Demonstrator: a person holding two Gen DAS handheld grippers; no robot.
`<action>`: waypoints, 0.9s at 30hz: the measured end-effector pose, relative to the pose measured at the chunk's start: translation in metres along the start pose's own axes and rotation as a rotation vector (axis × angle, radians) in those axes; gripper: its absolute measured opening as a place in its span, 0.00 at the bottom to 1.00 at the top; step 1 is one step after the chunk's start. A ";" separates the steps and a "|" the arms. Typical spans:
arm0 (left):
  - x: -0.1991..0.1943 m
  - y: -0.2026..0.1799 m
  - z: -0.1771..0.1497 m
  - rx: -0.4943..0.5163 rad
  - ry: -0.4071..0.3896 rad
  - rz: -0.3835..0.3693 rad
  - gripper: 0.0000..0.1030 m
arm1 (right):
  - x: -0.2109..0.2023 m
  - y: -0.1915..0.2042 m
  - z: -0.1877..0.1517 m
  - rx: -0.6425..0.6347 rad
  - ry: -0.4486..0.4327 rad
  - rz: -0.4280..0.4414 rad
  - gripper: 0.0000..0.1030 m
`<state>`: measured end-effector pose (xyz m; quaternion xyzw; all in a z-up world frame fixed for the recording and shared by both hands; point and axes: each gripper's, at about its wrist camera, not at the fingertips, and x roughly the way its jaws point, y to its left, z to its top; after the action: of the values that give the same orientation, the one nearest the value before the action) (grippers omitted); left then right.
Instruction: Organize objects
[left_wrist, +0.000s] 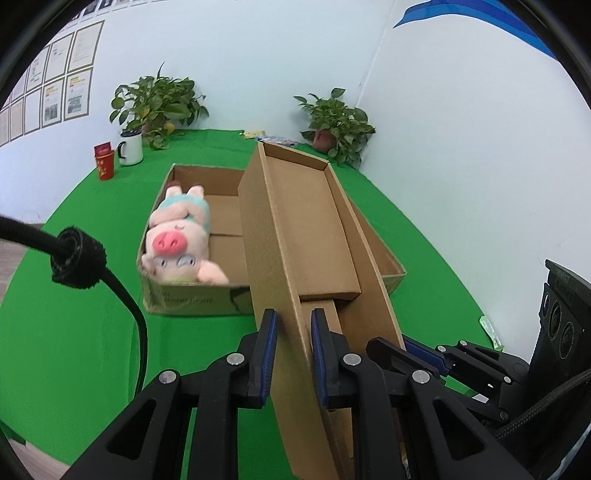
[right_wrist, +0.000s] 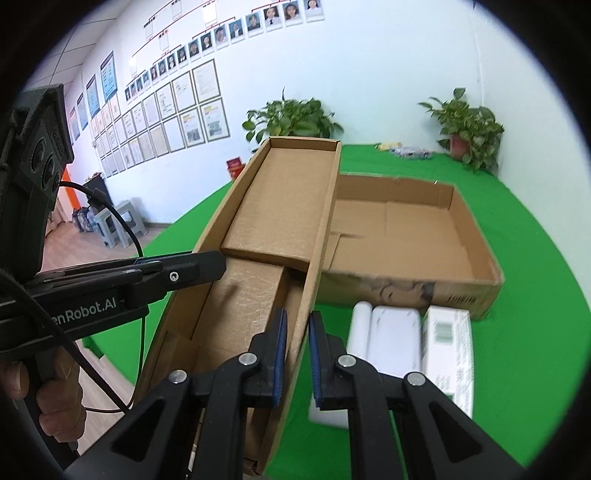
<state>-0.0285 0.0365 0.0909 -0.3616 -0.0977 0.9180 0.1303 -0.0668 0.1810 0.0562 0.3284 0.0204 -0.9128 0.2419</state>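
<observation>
Your left tool (left_wrist: 293, 354) and right tool (right_wrist: 297, 356) each pinch a side wall of the cardboard lid (left_wrist: 295, 229), held tilted above the green counter (left_wrist: 74, 332); "enRobot.AI" reads along the left one's body. Beyond sits the open cardboard box (left_wrist: 192, 299), its printing too blurred to read, with the plush pig (left_wrist: 177, 236) lying inside at the left end.

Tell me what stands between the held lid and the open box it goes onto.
Nothing visible. The lid, gripped by both grippers, hangs over the open box; the plush pig lies inside it.

Plush pig (left_wrist: 177, 236) lies in box (left_wrist: 184, 299); lid (left_wrist: 306, 221) right of it.
</observation>
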 end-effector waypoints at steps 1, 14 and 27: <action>0.001 -0.002 0.005 0.005 -0.004 -0.003 0.15 | 0.000 -0.003 0.004 0.001 -0.006 -0.005 0.10; 0.007 -0.015 0.073 0.037 -0.070 -0.019 0.15 | 0.011 -0.018 0.052 -0.025 -0.077 -0.046 0.10; 0.001 -0.011 0.132 0.059 -0.128 0.009 0.15 | 0.022 -0.015 0.084 -0.063 -0.121 -0.055 0.09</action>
<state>-0.1184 0.0355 0.1887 -0.2984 -0.0772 0.9423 0.1304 -0.1375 0.1683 0.1067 0.2639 0.0436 -0.9362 0.2278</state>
